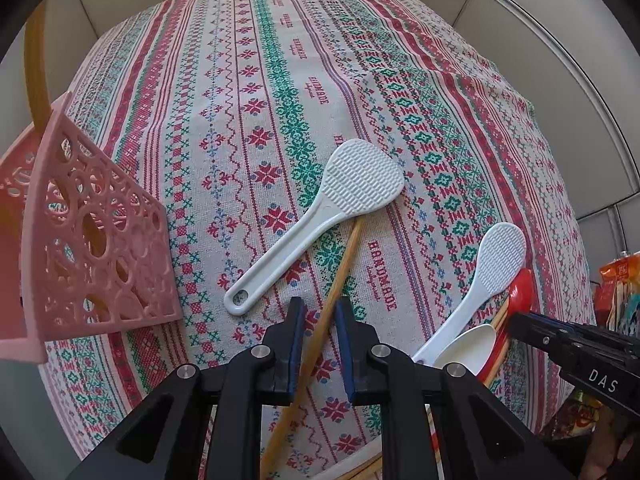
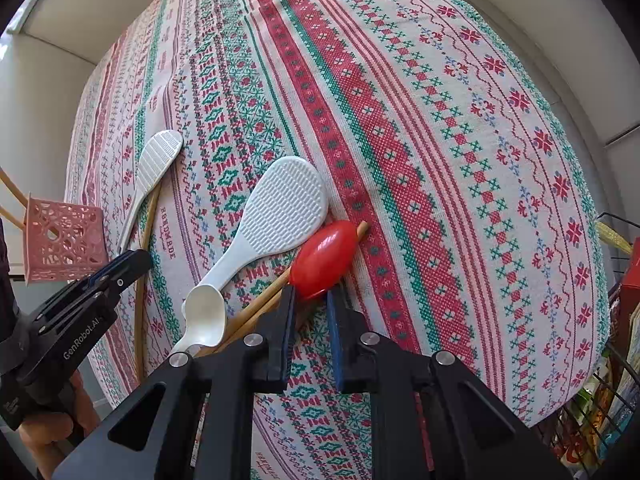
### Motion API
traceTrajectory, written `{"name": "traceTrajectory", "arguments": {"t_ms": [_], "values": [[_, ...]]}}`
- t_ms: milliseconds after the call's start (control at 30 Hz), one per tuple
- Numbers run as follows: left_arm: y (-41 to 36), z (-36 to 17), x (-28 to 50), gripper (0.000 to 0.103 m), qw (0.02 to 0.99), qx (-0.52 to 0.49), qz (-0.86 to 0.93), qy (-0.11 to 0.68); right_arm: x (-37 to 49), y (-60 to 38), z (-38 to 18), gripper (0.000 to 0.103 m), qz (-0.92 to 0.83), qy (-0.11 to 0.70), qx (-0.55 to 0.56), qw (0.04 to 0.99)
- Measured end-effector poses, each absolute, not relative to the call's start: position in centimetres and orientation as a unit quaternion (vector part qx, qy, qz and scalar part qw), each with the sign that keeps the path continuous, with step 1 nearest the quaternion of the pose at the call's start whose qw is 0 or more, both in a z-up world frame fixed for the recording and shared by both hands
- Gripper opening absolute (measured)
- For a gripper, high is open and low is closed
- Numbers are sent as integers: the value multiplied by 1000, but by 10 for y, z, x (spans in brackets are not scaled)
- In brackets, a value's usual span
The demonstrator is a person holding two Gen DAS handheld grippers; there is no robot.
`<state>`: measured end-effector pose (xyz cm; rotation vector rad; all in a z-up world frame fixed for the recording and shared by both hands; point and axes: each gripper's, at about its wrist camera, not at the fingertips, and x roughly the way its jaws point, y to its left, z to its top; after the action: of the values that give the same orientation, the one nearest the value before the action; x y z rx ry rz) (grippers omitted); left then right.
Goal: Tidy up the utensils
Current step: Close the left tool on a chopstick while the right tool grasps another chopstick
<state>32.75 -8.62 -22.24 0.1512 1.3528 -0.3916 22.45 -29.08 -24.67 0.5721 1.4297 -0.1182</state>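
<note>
Two grippers at work: left gripper [image 1: 319, 310], jaws parted, straddles chopstick [image 1: 335, 284] on worktop w/ pink basket [image 1: 100, 240] nearby; right gripper [image 2: 311, 294], also unclenched, nears red spoon [image 2: 323, 258]. Risk: thin stick rolling away.

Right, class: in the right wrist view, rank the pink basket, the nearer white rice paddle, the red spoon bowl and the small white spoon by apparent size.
1. Nearer white rice paddle
2. Pink basket, though it is farther off and its rank is unsure
3. Red spoon bowl
4. Small white spoon, close to the red one, so not firmly separable
</note>
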Motion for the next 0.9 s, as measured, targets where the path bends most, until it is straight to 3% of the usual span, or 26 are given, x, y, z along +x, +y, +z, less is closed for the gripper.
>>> {"name": "traceTrajectory", "arguments": {"t_ms": [200, 900], "values": [[-85, -224, 331, 8, 763, 70, -166, 621, 226, -312, -255, 9, -24, 646, 316, 694], [-79, -224, 327, 7, 760, 79, -146, 628, 221, -295, -252, 15, -29, 676, 227, 700]]}}
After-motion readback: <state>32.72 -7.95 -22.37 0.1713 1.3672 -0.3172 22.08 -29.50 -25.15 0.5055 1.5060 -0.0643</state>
